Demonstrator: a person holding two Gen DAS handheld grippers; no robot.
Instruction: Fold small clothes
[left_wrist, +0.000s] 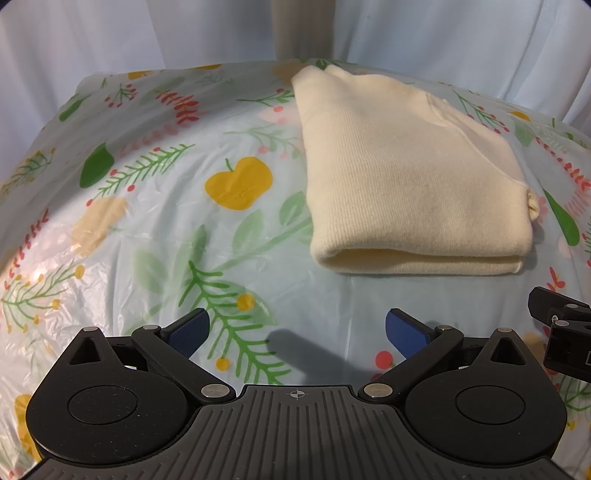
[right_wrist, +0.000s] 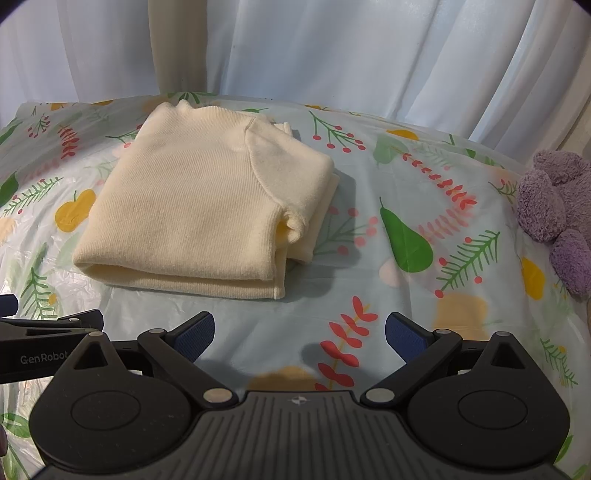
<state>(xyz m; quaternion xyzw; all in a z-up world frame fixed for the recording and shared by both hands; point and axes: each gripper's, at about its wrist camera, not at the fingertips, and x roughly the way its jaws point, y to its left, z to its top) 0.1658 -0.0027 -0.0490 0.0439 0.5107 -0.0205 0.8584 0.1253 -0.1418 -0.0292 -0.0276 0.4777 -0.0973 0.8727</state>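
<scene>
A cream knit garment (left_wrist: 406, 177) lies folded in a neat rectangle on the table, its rolled fold edge toward me. The right wrist view shows the same garment (right_wrist: 199, 206) with a sleeve tucked along its right side. My left gripper (left_wrist: 297, 330) hovers open just short of the garment's near edge, blue pads wide apart, nothing between them. To the right of the garment's near corner, my right gripper (right_wrist: 300, 334) is open as well and holds nothing. Each gripper's black body shows at the edge of the other's view.
A plastic tablecloth (left_wrist: 166, 221) printed with fruit and leaves covers the table. A purple plush toy (right_wrist: 557, 214) sits at the table's right edge. White curtains (right_wrist: 332, 48) hang behind the far edge, with a pale post (left_wrist: 303, 29) among them.
</scene>
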